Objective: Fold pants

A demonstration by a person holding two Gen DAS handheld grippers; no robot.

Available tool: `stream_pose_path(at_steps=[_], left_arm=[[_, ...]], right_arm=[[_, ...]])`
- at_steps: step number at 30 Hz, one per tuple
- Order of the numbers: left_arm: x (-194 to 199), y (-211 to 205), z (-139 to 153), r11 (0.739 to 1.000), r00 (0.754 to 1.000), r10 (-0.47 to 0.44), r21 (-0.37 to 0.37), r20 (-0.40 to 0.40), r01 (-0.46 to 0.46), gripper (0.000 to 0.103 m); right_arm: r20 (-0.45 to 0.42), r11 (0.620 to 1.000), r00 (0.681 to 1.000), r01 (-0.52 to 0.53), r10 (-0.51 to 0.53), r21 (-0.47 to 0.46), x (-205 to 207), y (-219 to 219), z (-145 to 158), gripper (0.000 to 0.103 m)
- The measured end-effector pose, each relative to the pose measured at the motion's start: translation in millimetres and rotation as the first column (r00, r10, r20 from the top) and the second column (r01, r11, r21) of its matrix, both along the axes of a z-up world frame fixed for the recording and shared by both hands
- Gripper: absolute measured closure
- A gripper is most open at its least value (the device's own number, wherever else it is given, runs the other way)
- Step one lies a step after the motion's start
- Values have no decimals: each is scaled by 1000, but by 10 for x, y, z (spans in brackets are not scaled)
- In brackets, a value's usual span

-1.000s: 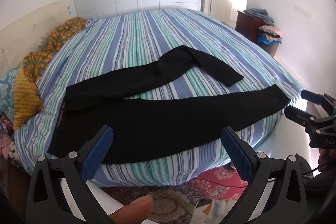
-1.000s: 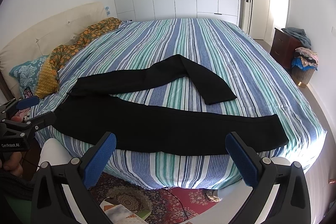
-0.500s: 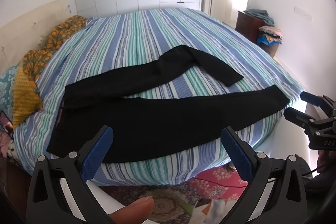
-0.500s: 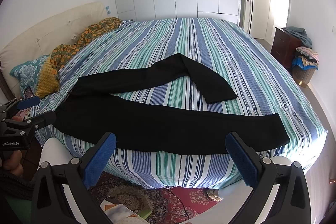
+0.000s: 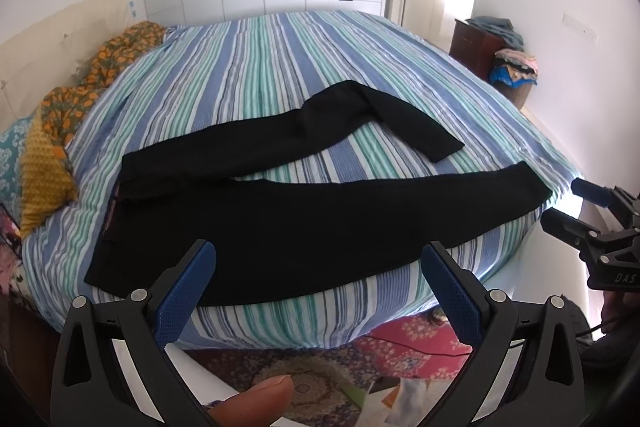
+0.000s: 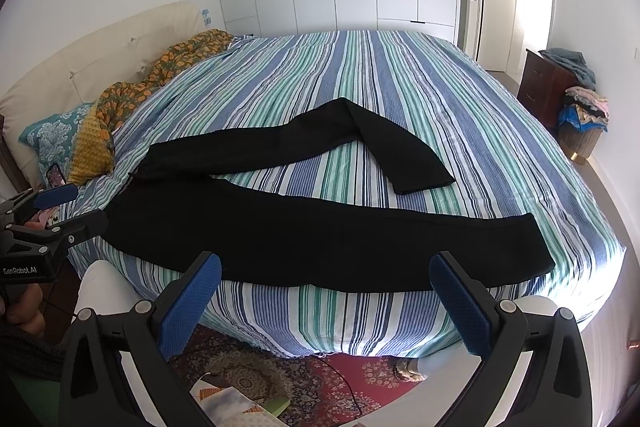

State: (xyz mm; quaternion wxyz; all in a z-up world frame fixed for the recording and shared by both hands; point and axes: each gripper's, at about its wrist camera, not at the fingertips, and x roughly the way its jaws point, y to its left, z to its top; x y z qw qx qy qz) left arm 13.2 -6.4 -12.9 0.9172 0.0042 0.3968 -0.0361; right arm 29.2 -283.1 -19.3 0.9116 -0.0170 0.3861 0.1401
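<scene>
Black pants (image 5: 304, 223) lie spread on the striped bed (image 5: 280, 67), waist at the left, near leg straight along the front edge, far leg bent back on itself. They also show in the right wrist view (image 6: 320, 235). My left gripper (image 5: 320, 287) is open and empty, held off the bed's front edge near the waist end. My right gripper (image 6: 326, 293) is open and empty, off the front edge near the leg end. Each gripper shows in the other's view: the right one (image 5: 576, 207) by the hem, the left one (image 6: 68, 207) by the waist.
Pillows and an orange patterned blanket (image 6: 160, 79) lie at the headboard on the left. A phone (image 6: 56, 175) lies by the pillows. A dark dresser with piled clothes (image 6: 568, 95) stands at the right wall. A red patterned rug (image 6: 312, 379) and papers lie below.
Both views have crept slightly closer to the bed. The pants have not moved and both grippers stay open.
</scene>
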Motion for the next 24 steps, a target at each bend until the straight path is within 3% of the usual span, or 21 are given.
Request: stream_pose_path(at_steps=[24], left_arm=[[2, 11, -38, 1000, 1000, 4, -12, -12, -5, 1]], right_arm=[[-9, 1000, 1000, -1, 1, 1, 15, 14, -14, 0]])
